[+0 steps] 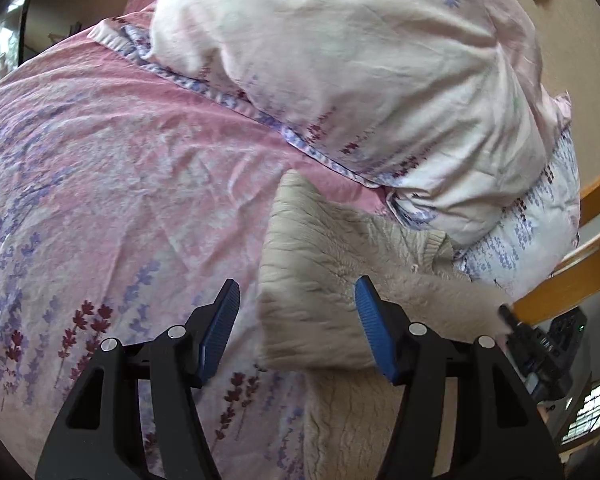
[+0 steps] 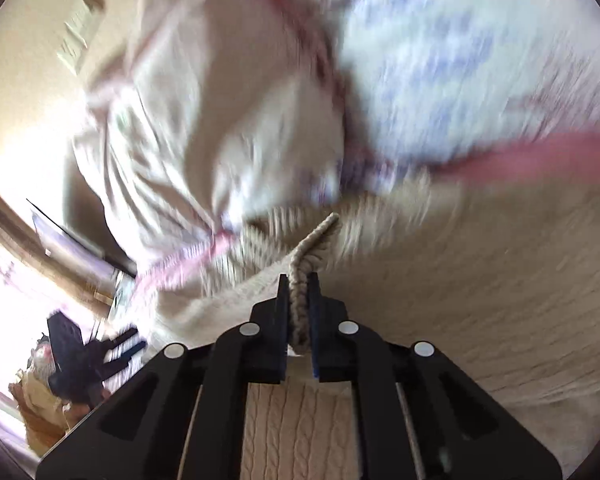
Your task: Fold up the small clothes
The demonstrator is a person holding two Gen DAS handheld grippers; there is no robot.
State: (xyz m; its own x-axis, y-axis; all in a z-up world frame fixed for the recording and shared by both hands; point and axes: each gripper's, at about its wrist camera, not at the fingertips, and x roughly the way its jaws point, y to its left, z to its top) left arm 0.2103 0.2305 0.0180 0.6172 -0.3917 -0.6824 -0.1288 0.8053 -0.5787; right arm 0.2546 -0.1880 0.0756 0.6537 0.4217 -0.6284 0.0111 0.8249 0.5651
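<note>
While the right gripper (image 2: pixel 299 280) pinches a bunched, ribbed edge of the beige knit sweater (image 2: pixel 480 312) tight between its two fingers, the left gripper (image 1: pixel 298 300) hangs over the bed with its jaws spread wide and nothing between them. The blue pads (image 1: pixel 370 320) of the left gripper frame the near left corner of the sweater (image 1: pixel 320 280), which in the left wrist view lies on the pink floral bedsheet (image 1: pixel 100 160) as a thick folded mass, its cable-knit texture showing along the near edge. Whether the pads touch the fabric cannot be told.

Just beyond the sweater, at the far right of the bed, a pale duvet (image 1: pixel 360 60) with small purple and dark red flowers is heaped up, its printed border resting on the sheet. A wooden bed frame rail (image 1: pixel 572 280) runs along the right side of that view, and the right gripper (image 1: pixel 540 344) shows there as a dark shape at the sweater's right end.

The right wrist view is heavily blurred, so the bedding around the sweater reads only as smears of white, pink and purple; the held edge (image 2: pixel 300 300) itself is sharp, rising upright between the shut fingers, with more knit fabric spread below and to the right. At the lower left of this view the left gripper (image 2: pixel 112 354) is seen, dark and small
</note>
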